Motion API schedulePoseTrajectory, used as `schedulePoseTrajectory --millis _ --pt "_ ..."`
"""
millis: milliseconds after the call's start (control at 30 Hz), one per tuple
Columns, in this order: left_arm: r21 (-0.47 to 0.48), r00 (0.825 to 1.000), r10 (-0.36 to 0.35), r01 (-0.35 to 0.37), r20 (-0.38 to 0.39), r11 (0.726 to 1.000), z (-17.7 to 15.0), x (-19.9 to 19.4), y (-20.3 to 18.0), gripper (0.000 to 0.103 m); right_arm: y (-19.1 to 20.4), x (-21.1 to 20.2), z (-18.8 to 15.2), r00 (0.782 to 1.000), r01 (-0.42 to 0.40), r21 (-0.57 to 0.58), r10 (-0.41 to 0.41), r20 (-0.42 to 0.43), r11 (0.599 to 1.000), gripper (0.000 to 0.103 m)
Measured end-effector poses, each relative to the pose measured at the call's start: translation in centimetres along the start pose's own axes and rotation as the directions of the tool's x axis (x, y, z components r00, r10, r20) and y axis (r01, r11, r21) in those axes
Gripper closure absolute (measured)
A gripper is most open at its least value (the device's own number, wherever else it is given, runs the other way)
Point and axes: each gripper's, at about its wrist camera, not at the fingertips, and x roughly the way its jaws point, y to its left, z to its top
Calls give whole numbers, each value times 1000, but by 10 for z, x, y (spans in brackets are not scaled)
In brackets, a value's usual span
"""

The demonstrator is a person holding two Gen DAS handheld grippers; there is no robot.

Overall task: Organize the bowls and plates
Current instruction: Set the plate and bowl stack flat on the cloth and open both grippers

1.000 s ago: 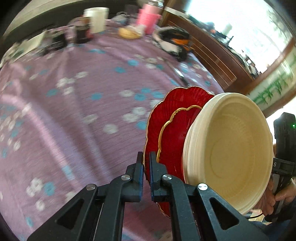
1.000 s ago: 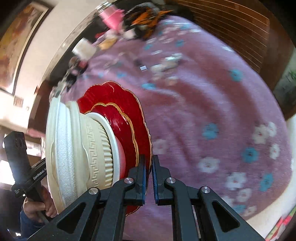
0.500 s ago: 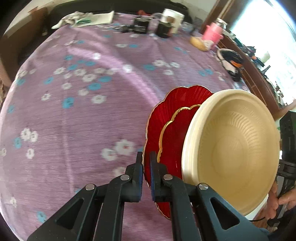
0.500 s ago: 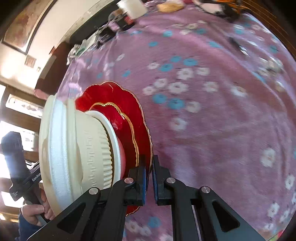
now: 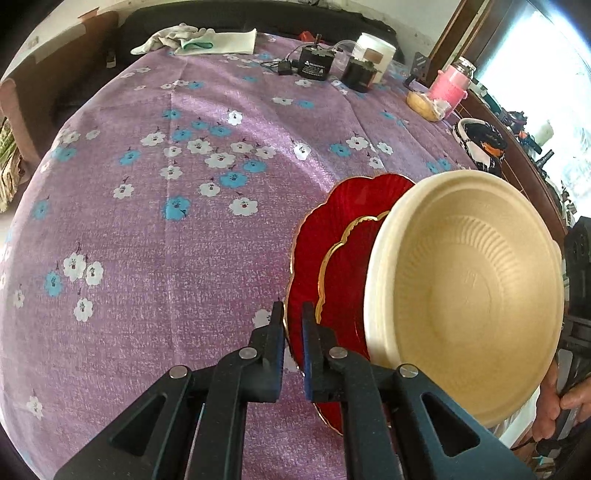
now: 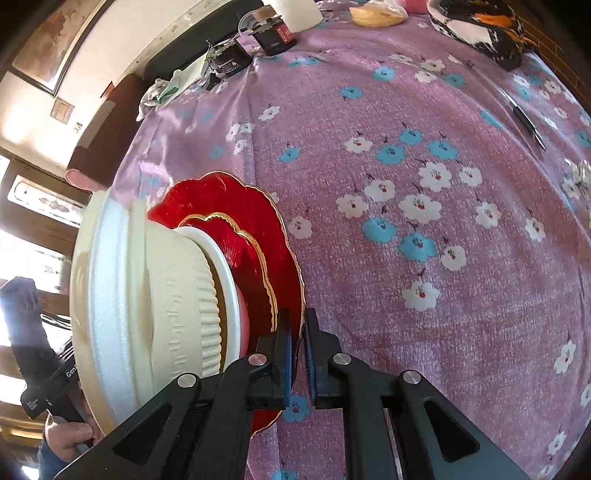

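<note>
A stack is held up over the purple flowered tablecloth (image 5: 166, 258): a large red gold-rimmed plate (image 5: 328, 225), a smaller red plate (image 5: 343, 273) on it, and a cream ribbed bowl (image 5: 469, 299) on top. My left gripper (image 5: 293, 325) is shut on one edge of the large red plate. My right gripper (image 6: 298, 332) is shut on the opposite edge of the same plate (image 6: 236, 199). In the right wrist view the cream bowl (image 6: 159, 295) shows from the side, nested in a white bowl (image 6: 231, 291).
At the table's far edge stand black boxes (image 5: 314, 64), a white cup (image 5: 375, 50), a pink jar (image 5: 448, 86), a bun (image 5: 423, 103) and a cloth (image 5: 199, 40). A black-orange bag (image 6: 480, 26) and a pen (image 6: 528, 123) lie at the right. A wooden rail (image 5: 524, 162) borders the table.
Both grippers have swung with the stack, so the view has turned across the table and more of the tablecloth shows. The grip on the red plate is unchanged.
</note>
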Motion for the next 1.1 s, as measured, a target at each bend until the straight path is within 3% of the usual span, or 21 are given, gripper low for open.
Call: schedulePoseTrajectory --millis 67,100,200,267,333,533,600,667,833,1000,1100 --pt "-9 1000 4 -4 6 1000 -2 -2 -1 92 -2 -5 -3 1000 -3 -2 3 7 1000 95" --pt "-18 1000 15 -14 15 1000 -4 -5 1 87 -3 -9 -5 1000 -5 -7 5 15 1000 95" --pt "-41 998 46 -44 45 998 -10 -14 2 71 -8 -27 -15 999 -6 -29 7 44 1000 87" --pt "-58 995 67 -63 69 996 -16 -24 2 65 -11 -38 -22 998 -7 -41 10 61 999 78" --pt "-69 990 103 -96 95 993 -25 -35 -2 62 -13 -48 -30 997 15 -63 -10 79 998 77" --pt "-69 963 207 -198 171 978 -63 -72 -25 40 -14 -68 -53 995 -3 -117 15 97 993 76" --pt "-38 947 250 -248 200 968 -74 -82 -36 26 -11 -74 -61 995 -1 -135 15 103 991 72" --pt "-11 939 263 -268 222 963 -80 -89 -42 21 -5 -76 -68 994 2 -157 16 112 988 63" --pt "68 931 249 -275 266 959 -77 -96 -46 15 17 -78 -85 992 22 -193 2 125 981 55" --pt "96 922 254 -293 292 951 -63 -104 -35 9 42 -98 -88 973 85 -200 -38 227 976 42" --pt "123 929 239 -282 282 952 -59 -106 -26 5 59 -104 -91 955 114 -200 -51 293 973 34"
